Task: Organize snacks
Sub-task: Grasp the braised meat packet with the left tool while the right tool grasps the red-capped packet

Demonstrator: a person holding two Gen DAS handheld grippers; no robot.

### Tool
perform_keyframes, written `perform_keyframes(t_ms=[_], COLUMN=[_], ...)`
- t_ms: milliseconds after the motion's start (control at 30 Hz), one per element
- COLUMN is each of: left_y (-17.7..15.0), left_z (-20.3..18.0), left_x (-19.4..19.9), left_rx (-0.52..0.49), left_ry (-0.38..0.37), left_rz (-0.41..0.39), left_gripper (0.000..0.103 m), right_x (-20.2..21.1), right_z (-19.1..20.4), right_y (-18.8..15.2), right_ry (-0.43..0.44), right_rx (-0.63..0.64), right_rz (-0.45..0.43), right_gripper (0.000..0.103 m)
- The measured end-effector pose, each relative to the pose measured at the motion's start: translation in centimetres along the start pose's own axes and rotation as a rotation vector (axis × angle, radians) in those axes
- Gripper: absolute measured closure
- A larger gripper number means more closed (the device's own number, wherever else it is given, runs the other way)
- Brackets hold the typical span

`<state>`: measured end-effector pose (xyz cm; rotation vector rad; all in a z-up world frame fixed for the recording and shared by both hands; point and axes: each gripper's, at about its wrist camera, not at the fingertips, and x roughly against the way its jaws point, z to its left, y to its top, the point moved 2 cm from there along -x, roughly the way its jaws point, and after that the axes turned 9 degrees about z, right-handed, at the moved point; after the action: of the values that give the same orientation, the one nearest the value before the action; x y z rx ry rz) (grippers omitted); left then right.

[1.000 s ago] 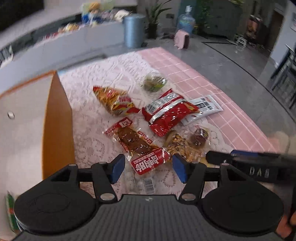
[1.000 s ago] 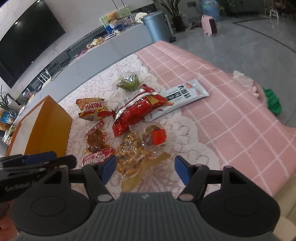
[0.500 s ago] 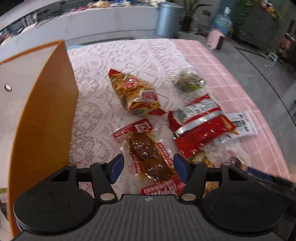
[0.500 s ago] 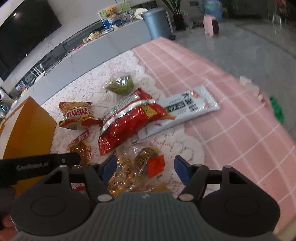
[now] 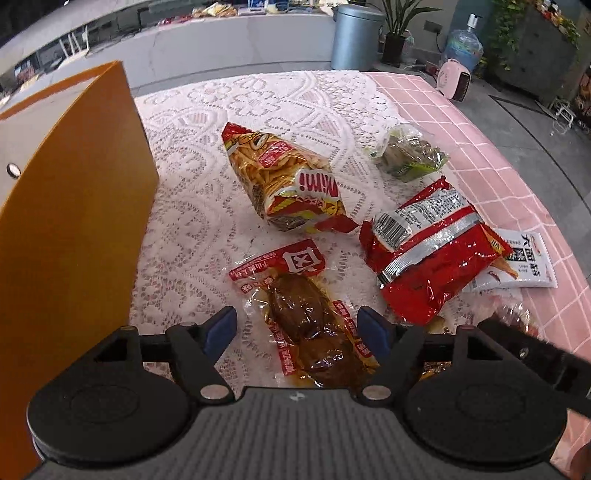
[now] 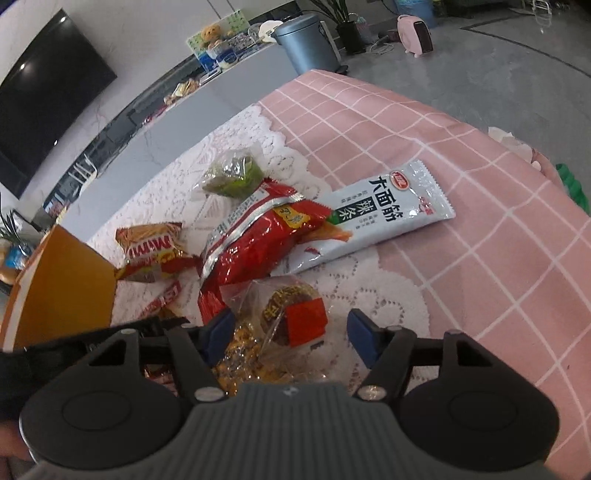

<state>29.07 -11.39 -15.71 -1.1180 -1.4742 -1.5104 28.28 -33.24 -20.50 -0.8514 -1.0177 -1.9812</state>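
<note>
Several snack packets lie on a lace cloth (image 5: 207, 110). My left gripper (image 5: 297, 328) hangs low over a clear packet of brown braised meat (image 5: 295, 306); its jaws are opening and the pads stand clear of the packet on both sides. Beyond lie a yellow-red Mimi chips bag (image 5: 284, 181), a red foil bag (image 5: 424, 251), a green packet (image 5: 410, 155) and a white strip packet (image 6: 388, 206). My right gripper (image 6: 291, 334) is open around a clear packet holding a round brown cake with a red label (image 6: 295, 314), next to a golden candy packet (image 6: 240, 354).
An orange box (image 5: 74, 221) stands tall at the left edge of the lace. The pink checked tablecloth (image 6: 480, 258) runs to the table's right edge. Behind the table are a grey bin (image 5: 356, 35), a long low counter (image 5: 221, 40) and a wall TV (image 6: 44, 92).
Both grippers sank toward the table. The left one swung over the meat packet and its jaws spread wider. The right one closed in on the cake packet with its jaws unchanged.
</note>
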Motion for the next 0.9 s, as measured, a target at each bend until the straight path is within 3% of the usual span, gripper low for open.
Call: perform_keyframes(t_ms=[100,233,467,900], left_y=[-0.3,-0.9,-1.2,-1.9], left_z=[-0.4,-1.2,-0.9,-0.3], left_x=[-0.1,0.1,0.5,2.4], left_rx=[-0.017,-0.101,-0.117,-0.11], left_ry=[0.012,0.025,-0.007,-0.047], left_rz=[-0.017,-0.057,-0.068,-0.112], left_gripper=[0.014,0.02,0.036,0.043], right_x=[0.1,-0.2,-0.3,0.0], right_z=[-0.1,0.1,0.0,-0.1], right_y=[0.1,0.2,0.3,0.1], right_ry=[0.0,-0.007,0.0,0.02], right_rx=[-0.012,0.003,0.0,-0.002], right_rz=[-0.007,-0.024,-0.04,-0.057], right_gripper=[0.036,0.036,0.041,0.053])
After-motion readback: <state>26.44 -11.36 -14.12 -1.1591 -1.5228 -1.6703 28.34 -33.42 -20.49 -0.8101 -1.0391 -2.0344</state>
